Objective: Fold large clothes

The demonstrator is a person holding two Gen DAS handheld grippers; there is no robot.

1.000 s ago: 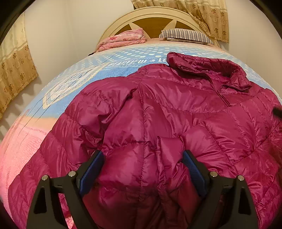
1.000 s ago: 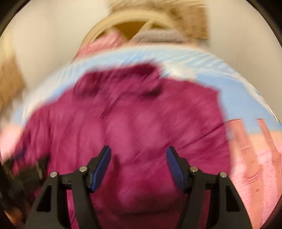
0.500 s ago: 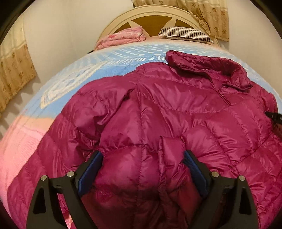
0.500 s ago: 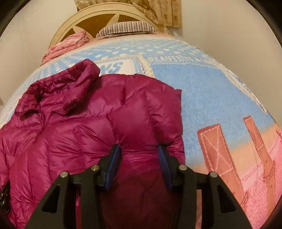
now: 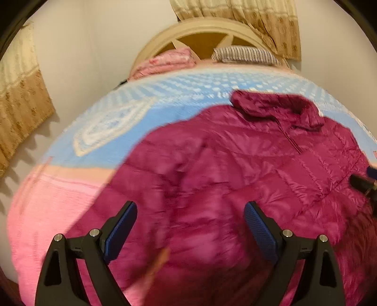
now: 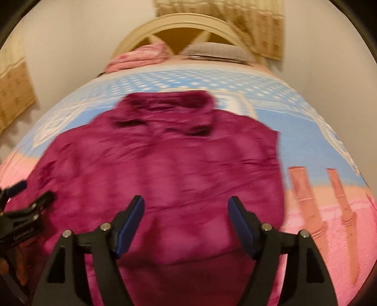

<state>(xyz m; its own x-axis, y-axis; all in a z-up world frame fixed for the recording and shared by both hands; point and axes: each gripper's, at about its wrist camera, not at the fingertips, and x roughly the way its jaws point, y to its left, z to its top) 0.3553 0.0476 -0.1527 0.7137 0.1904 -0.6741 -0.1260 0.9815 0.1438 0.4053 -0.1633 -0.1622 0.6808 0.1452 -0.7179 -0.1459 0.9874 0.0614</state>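
Both claws now let go of the jacket [image 5: 235, 169]

Left claw [image 5: 190, 226] and right claw [image 6: 186, 221] gape wide over its hem; sleeves look folded, body fold next.

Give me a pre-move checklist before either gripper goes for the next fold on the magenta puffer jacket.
1. left gripper open and holding nothing: ok.
2. right gripper open and holding nothing: ok.
3. magenta puffer jacket lying on the bed cover, collar toward the headboard: ok.
4. Sleeves folded in over the body: cannot tell, both views are motion-blurred.
5. Grippers apart from each other: ok, each shows only at the edge of the other's view.
6. Jacket hem position near the fingers: cannot tell, hidden low in both views.
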